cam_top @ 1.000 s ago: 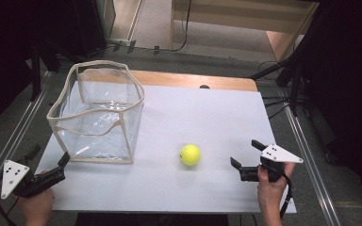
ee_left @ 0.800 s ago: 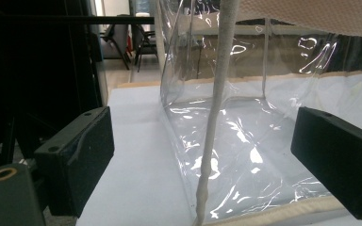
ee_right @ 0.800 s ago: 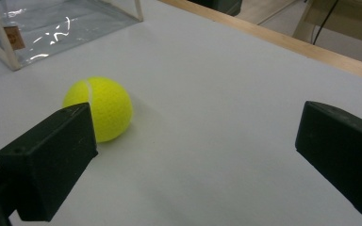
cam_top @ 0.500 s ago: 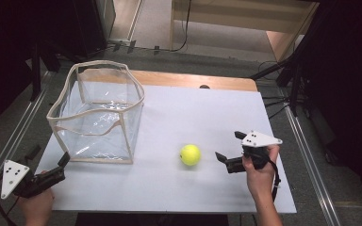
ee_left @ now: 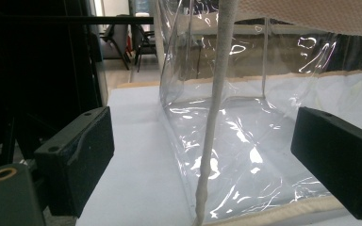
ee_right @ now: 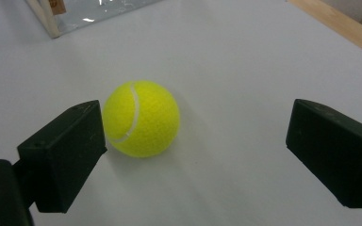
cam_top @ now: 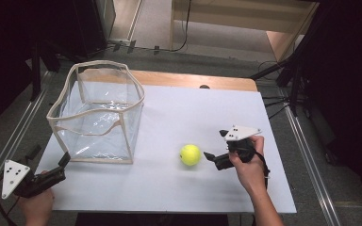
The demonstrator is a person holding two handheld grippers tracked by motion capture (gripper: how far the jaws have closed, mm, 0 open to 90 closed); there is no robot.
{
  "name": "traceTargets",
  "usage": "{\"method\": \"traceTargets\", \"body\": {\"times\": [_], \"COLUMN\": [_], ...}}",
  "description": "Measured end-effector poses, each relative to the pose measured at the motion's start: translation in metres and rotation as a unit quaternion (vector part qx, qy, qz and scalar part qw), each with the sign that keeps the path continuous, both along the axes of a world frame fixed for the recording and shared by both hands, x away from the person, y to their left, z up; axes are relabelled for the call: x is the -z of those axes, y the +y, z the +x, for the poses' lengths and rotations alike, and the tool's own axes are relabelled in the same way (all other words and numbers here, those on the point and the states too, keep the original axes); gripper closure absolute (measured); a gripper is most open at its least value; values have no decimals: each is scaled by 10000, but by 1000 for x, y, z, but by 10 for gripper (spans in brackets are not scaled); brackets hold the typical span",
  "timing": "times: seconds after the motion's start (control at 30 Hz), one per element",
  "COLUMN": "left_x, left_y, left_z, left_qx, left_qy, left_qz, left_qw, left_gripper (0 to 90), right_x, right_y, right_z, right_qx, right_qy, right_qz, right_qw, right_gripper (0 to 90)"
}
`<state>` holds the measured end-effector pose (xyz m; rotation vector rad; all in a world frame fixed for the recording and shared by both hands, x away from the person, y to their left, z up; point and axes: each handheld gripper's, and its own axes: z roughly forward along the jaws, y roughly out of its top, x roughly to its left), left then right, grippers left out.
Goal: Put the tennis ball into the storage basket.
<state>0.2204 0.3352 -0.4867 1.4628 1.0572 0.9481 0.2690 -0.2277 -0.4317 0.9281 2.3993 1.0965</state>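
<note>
- Looking down from the high view, a white table [cam_top: 169, 188] carries a clear plastic bag [cam_top: 99, 113] with cream edging at its left half and a yellow tennis ball [cam_top: 190, 155] near the middle of its front half.
- The ball lies on the bare table top, well apart from the bag and to its right.
- The right gripper [cam_top: 215, 149] is held in the person's right hand [cam_top: 246, 165] just to the right of the ball, its jaws pointing left toward it. The jaws stand apart and have just been closing a little; the ball is not yet between them in this view.
- The left gripper [cam_top: 65, 159] is held in the left hand [cam_top: 37, 205] at the front left corner of the table, its tips close to the front left corner of the bag.
- In the left gripper view, the two black jaws stand wide apart. The bag [ee_left: 245, 132] stands upright just ahead, one cream corner seam running down between the jaws. The jaws grip nothing.
- In the right gripper view, the jaws stand wide apart over the white table [ee_right: 245, 56]. The ball [ee_right: 141, 118] rests ahead of them, close to the left-hand jaw in this picture. No pad presses on the ball. A corner of the bag [ee_right: 47, 16] shows at the top left.
</note>
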Motion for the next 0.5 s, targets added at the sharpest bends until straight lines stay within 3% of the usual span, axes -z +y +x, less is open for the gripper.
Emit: {"method": "traceTargets", "body": {"times": [0.5], "left_x": [0], "left_y": [0], "left_z": [0], "left_qx": [8], "left_qy": [-1], "left_qz": [2], "left_qw": [10000], "left_gripper": [69], "right_x": [0], "right_y": [32], "right_z": [18], "right_qx": [-474], "right_qy": [391], "right_qz": [-563], "right_qw": [9965], "right_gripper": [33]}}
